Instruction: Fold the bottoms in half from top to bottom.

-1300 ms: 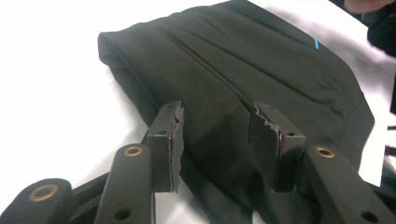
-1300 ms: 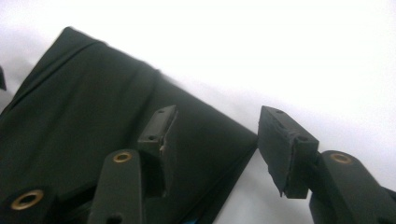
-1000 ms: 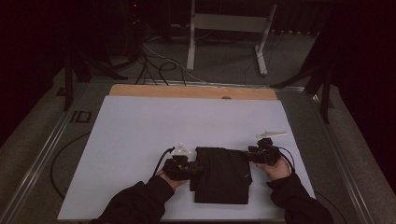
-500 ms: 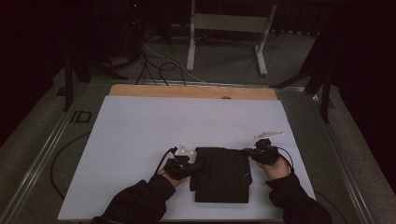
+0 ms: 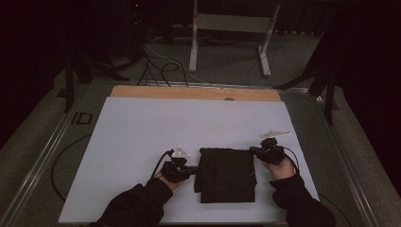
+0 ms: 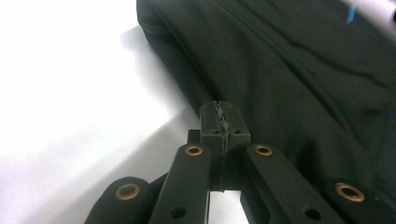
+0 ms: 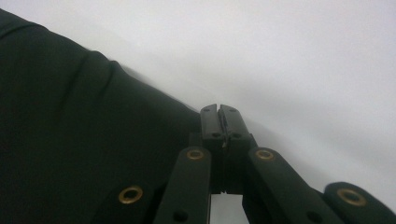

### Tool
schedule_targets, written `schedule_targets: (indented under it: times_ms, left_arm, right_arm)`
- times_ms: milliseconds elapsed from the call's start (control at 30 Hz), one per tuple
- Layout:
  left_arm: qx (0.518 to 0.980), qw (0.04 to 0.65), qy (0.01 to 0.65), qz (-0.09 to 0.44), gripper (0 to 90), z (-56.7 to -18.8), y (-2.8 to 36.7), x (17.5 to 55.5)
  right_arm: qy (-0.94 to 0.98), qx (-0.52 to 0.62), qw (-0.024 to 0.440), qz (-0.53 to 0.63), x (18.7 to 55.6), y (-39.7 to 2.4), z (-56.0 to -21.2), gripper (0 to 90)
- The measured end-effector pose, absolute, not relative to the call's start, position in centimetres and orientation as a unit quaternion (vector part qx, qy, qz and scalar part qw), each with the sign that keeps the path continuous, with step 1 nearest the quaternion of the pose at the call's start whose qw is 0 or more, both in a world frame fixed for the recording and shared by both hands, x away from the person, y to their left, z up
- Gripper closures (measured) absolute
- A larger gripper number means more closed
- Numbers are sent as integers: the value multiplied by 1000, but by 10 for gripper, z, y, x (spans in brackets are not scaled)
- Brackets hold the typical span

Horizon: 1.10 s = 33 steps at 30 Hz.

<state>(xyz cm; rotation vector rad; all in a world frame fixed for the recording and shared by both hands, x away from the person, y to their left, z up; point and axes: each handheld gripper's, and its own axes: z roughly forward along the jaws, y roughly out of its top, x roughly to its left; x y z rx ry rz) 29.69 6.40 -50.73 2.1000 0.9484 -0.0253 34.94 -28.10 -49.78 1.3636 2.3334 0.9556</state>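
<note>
A white table point(image 5: 142, 142) fills the middle of the high view, with a strip of bare wood point(image 5: 189, 92) along its far edge. A folded black cloth point(image 5: 227, 174) lies flat in the lower middle of that frame, near the table's close edge.

Two dark-sleeved forearms enter from the bottom. The left gripper point(image 5: 193, 169) sits at the cloth's left edge, and the right gripper point(image 5: 253, 150) sits at the cloth's upper right corner.

In the left gripper view, the left gripper point(image 6: 223, 112) has its jaws pressed together at the cloth's point(image 6: 299, 74) folded edge; whether they pinch fabric I cannot tell.

In the right gripper view, the right gripper point(image 7: 219, 112) has its jaws pressed together beside the cloth's point(image 7: 70, 130) edge, over white table point(image 7: 303, 70).
</note>
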Motion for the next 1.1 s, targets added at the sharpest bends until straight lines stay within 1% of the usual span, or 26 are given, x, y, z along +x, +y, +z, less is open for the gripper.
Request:
schedule_targets:
  times_ms: [67,100,133,167,233,300,367,400,467,533,600,700,933,1100]
  left_arm:
    - [827,417,377,-19,900,-507,62,297]
    - [826,423,370,-38,885,-508,60,298]
    - [829,418,367,-50,751,-509,57,298]
    - [831,419,363,-53,704,-510,55,297]
    - [842,410,347,-55,558,-511,48,294]
    - [850,401,340,-42,544,-513,45,293]
    - [855,396,333,-27,549,-514,42,292]
    - [863,388,323,-6,580,-514,40,290]
    - [869,380,316,19,682,-513,38,287]
    - [870,376,319,21,808,-512,40,288]
    - [869,376,321,19,878,-511,41,288]
    - [869,377,318,28,895,-505,43,284]
    - [868,373,328,21,898,-500,51,280]
    - [866,371,336,11,896,-504,53,279]
  right_arm:
    - [807,470,134,331,349,-280,-498,900]
    - [809,467,135,331,349,-280,-499,900]
    - [811,464,136,331,349,-279,-499,900]
    - [810,465,136,331,348,-279,-499,900]
    - [811,464,133,332,348,-280,-499,900]
    - [810,464,131,333,348,-280,-499,900]
    - [811,463,131,332,348,-279,-499,900]
    - [811,464,130,332,348,-279,-499,900]
    - [813,461,133,330,348,-278,-500,900]
    - [814,460,135,328,348,-278,-499,900]
    - [814,459,136,329,348,-278,-499,900]
    - [808,464,141,336,349,-282,-496,900]
    - [808,466,141,331,351,-284,-496,900]
    - [805,472,143,330,353,-284,-497,900]
